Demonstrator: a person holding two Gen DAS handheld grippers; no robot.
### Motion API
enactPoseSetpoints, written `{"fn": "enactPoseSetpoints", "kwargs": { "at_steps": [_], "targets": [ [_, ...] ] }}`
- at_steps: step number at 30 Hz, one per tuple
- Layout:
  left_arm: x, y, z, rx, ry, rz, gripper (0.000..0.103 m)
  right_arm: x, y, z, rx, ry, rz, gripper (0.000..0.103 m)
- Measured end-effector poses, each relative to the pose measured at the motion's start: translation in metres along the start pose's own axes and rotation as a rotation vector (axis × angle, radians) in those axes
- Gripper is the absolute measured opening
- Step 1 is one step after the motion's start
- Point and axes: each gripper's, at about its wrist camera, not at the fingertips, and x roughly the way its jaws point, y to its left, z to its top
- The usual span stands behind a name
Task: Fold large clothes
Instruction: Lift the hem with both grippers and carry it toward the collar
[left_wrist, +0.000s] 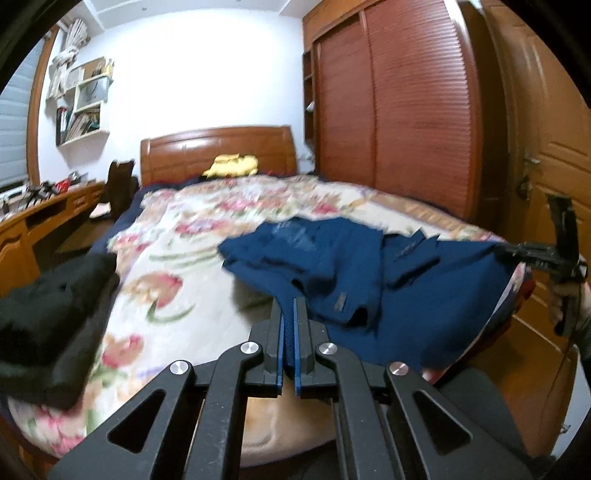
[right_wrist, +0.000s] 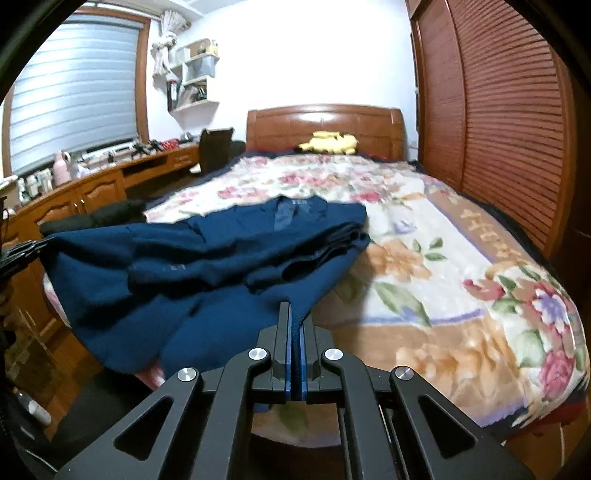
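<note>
Left gripper (left_wrist: 290, 306) and right gripper (right_wrist: 294, 314) each pinch an edge of the navy garment (left_wrist: 332, 266), which lies half-bunched at the foot of the floral bed (left_wrist: 177, 258). Folding seems barely started, though blur obscures its layers.

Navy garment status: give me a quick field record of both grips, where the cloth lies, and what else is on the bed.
garment: navy garment, rumpled, partly on the floral blanket, near edge hanging off the foot of the bed
left gripper: shut on the garment's near edge
right gripper: shut on the garment's near edge
stretch: hem held between the two grippers
black clothing: on the bed, left of the garment
yellow item: at the headboard
focus: blurred, details uncertain
</note>
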Motion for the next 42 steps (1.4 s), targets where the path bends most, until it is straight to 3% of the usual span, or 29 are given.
{"fn": "enactPoseSetpoints", "kwargs": {
  "at_steps": [9,15,28,33,42],
  "targets": [
    [0.0,-0.003,0.086,0.005,-0.108,-0.039,0.004,-0.058,-0.001,0.031,-0.021,-0.143,0.055,0.003],
    [-0.02,-0.015,0.13,0.037,-0.187,-0.054,0.004,-0.097,-0.006,0.053,-0.056,-0.229,0.042,0.003],
    [-0.026,-0.015,0.172,0.054,-0.237,-0.01,0.004,-0.166,-0.025,0.084,-0.094,-0.342,-0.045,0.002],
    [0.011,0.004,0.172,0.027,-0.184,0.047,0.004,-0.134,-0.026,0.092,-0.086,-0.301,-0.066,0.002],
    [0.129,0.049,0.147,-0.047,-0.009,0.154,0.004,-0.03,-0.025,0.128,-0.069,-0.149,-0.119,0.002]
  ]
}}
